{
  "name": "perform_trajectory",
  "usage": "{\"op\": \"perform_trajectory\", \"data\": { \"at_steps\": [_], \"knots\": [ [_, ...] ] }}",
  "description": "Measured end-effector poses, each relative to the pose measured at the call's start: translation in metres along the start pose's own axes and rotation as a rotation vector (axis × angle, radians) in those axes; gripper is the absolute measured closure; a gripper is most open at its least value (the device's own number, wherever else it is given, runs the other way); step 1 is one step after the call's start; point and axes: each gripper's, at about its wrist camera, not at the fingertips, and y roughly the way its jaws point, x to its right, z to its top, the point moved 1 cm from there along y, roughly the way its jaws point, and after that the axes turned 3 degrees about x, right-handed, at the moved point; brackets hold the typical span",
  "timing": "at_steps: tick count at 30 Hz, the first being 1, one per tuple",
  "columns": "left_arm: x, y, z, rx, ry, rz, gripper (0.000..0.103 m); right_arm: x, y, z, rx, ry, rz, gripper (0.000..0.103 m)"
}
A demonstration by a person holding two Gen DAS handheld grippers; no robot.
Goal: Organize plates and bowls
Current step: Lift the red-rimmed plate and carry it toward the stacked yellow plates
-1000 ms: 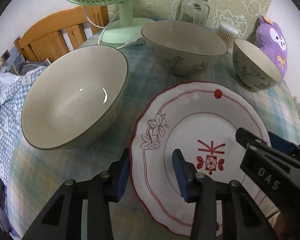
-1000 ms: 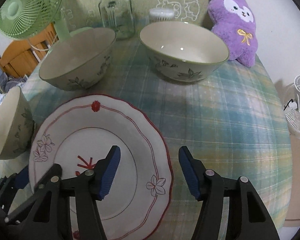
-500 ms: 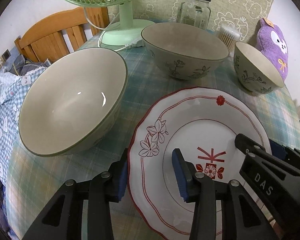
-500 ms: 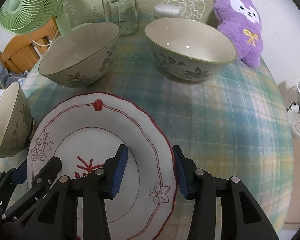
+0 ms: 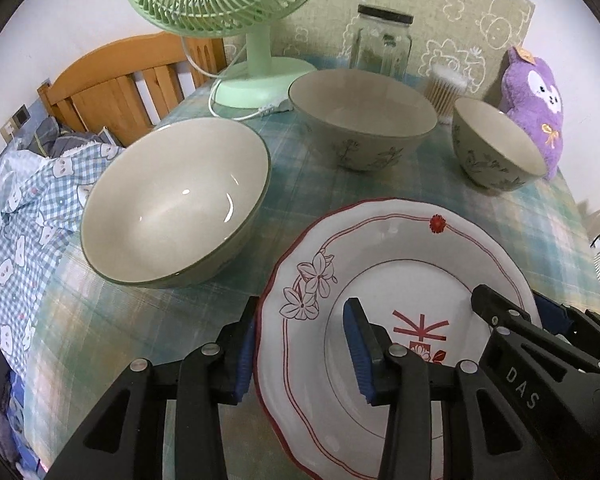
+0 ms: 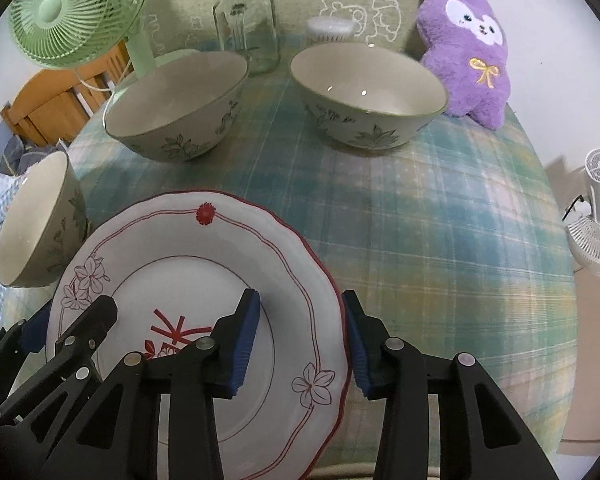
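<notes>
White plate (image 5: 384, 240) w/ red scalloped rim and flowers, near edge of table (image 6: 440, 216), left gripper (image 5: 300, 350) straddling its left rim, right gripper (image 6: 300, 330) straddling right rim, both grippers parted, not yet clamped.

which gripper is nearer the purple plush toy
Right. The right gripper straddles the plate's edge on the purple plush toy's side; the left gripper straddles the opposite edge, by the large bowl.

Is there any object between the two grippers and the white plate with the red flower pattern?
Nothing visible. The left gripper straddles the white red-patterned plate at its left rim, the right gripper at its right rim.
</notes>
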Motion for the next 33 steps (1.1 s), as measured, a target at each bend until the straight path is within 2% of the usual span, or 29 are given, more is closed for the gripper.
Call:
{"op": "perform_trajectory", "data": {
  "at_steps": [13, 21, 33],
  "knots": [
    [0.017, -0.042, -0.009, 0.05, -0.009, 0.005, 0.062, 0.019, -0.04, -0.008, 0.042, -0.005, 0.012, 0.058],
    [0.034, -0.068, -0.024, 0.088, -0.016, 0.016, 0.062, 0.039, -0.066, -0.026, 0.056, 0.001, 0.026, 0.058],
    [0.057, -0.089, -0.062, 0.063, -0.006, 0.009, 0.062, 0.067, -0.093, -0.063, 0.065, -0.006, 0.019, 0.058]
  ]
}}
